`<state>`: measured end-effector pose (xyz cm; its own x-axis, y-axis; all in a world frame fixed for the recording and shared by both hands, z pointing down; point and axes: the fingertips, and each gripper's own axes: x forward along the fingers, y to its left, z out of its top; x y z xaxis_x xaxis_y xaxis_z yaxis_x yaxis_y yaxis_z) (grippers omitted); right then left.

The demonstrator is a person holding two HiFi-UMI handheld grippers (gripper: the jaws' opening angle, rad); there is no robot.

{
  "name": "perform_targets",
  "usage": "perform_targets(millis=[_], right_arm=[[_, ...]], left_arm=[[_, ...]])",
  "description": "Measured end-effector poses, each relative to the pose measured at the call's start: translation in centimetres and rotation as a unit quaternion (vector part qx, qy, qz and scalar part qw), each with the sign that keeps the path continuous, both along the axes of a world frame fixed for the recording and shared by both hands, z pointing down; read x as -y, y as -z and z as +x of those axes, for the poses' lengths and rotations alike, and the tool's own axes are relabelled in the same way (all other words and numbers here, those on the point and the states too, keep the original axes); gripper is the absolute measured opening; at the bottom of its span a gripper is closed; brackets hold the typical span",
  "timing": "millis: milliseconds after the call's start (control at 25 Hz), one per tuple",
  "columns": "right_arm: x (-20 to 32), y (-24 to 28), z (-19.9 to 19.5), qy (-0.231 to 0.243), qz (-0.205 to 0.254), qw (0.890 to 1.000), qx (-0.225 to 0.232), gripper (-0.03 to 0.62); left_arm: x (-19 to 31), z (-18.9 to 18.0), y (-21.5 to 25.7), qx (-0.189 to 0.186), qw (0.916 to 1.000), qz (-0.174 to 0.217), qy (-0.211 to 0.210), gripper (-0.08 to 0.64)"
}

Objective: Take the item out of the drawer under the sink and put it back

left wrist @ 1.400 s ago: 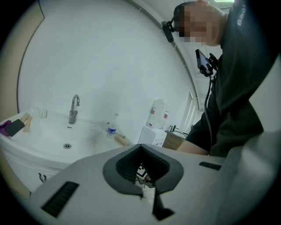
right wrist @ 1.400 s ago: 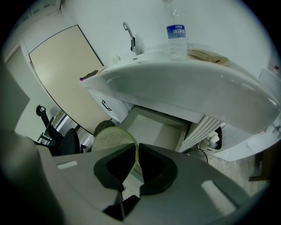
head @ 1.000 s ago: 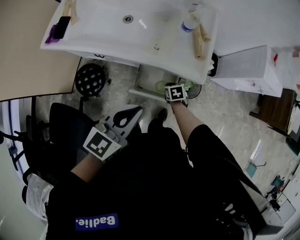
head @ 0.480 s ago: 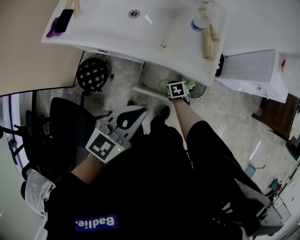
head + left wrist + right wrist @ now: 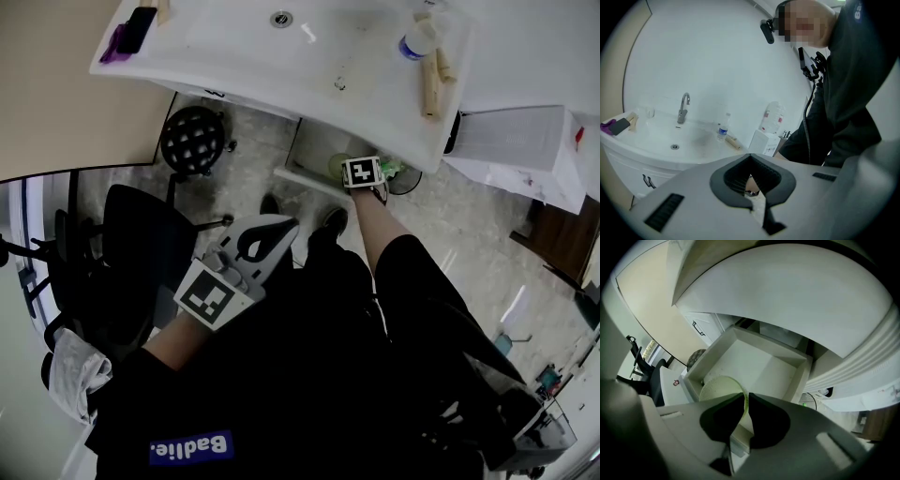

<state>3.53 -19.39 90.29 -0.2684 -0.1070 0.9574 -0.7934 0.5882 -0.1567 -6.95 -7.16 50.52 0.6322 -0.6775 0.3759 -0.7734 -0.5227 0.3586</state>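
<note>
Under the white sink [image 5: 281, 66] the drawer [image 5: 761, 364] stands pulled out; in the head view the drawer [image 5: 314, 150] shows just below the basin's edge. A pale green bowl [image 5: 717, 387] sits tilted at the drawer's near left corner, and a bit of the bowl [image 5: 337, 166] shows beside the marker cube. My right gripper [image 5: 746, 401] pinches the bowl's rim between its jaw tips, and the jaws are starting to open. In the head view the right gripper [image 5: 361, 174] reaches into the drawer. My left gripper [image 5: 281, 227] hangs over my lap, shut and empty, with the left gripper [image 5: 757, 205] pointing up at the basin.
A black round stool [image 5: 195, 141] stands left of the drawer and a black chair [image 5: 141, 244] nearer me. A bottle [image 5: 415, 42] and a dark phone [image 5: 136, 28] lie on the basin. A white box [image 5: 511, 141] sits to the right.
My head view has drifted, so the sink and drawer sit slightly lower and to the right. The right gripper stays at the drawer with the bowl; the left one barely moves.
</note>
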Motion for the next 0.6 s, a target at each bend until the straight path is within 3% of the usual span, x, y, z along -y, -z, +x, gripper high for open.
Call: perform_targets(millis=[200,400,600], right_arm=[[0.1,0.6,-0.6,0.003,-0.002,1.0,0.025,0.032],[-0.3,3.4,-0.7,0.018,0.019,0.998,0.064,0.075],[-1.6,8.8,-0.5,-0.012,0.049,0.989,0.138,0.077]], left_arm=[[-0.5,-0.5,0.1,0.002,1.0,0.002,0.002,-0.008],[-0.3,0.0,1.7,0.0,0.9997,0.024,-0.011,-0.008],[0.2,-0.3,4.4,-0.012,0.9986,0.05,-0.016,-0.008]])
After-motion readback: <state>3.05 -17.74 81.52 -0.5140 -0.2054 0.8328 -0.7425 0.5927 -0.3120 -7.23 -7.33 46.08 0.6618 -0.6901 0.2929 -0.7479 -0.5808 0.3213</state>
